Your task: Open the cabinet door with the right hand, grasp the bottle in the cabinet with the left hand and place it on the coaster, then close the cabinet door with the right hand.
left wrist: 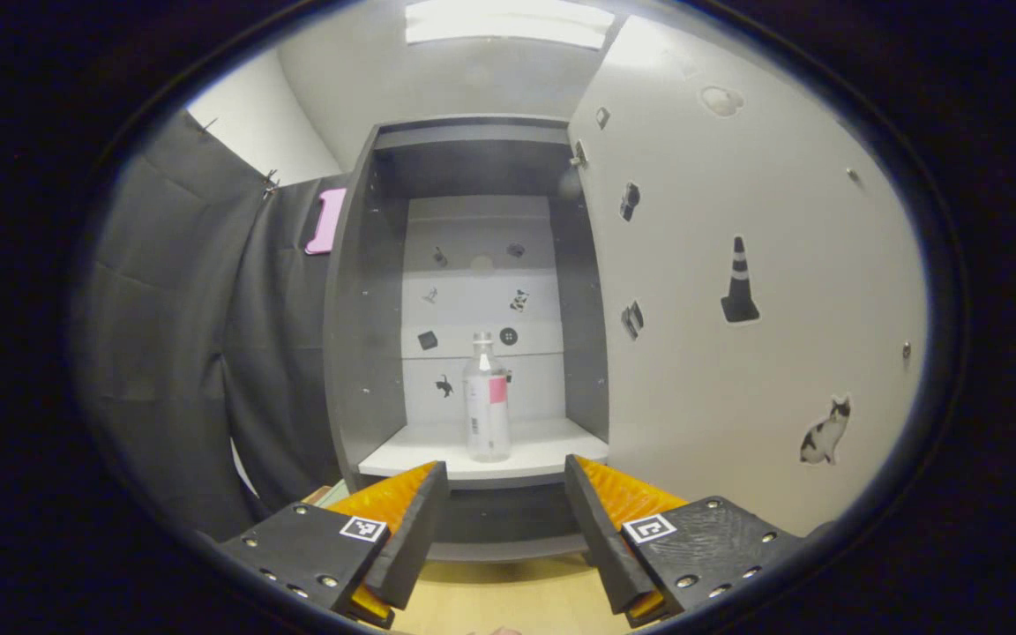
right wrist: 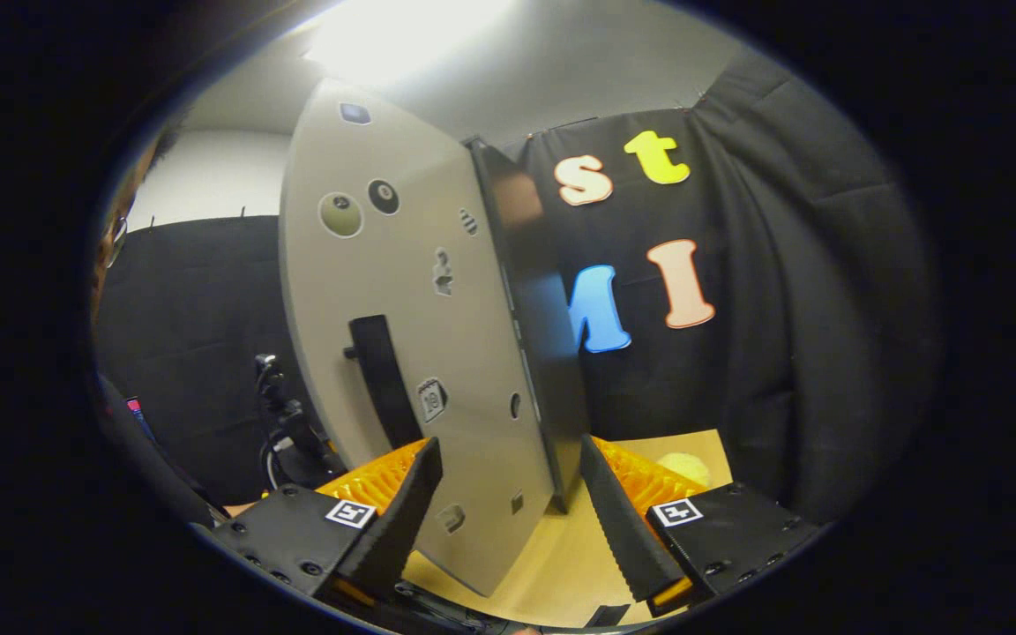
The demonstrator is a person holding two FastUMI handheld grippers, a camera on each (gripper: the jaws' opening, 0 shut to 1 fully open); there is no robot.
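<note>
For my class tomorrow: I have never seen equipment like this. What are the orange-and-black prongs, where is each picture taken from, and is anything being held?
No robot here: a person holds a two-finger gripper in each hand, each carrying a camera looking along its fingers. In the left gripper view, the left gripper is open and empty, aimed at a clear plastic bottle with a pink label standing upright on the white shelf of a dark grey cabinet. The right gripper view shows the right gripper, open, around the edge of the swung-open pale grey cabinet door with its black handle; contact is unclear.

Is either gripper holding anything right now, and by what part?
Nothing is held. The left gripper is open, short of the bottle; the right gripper is open astride the door's edge.
</note>
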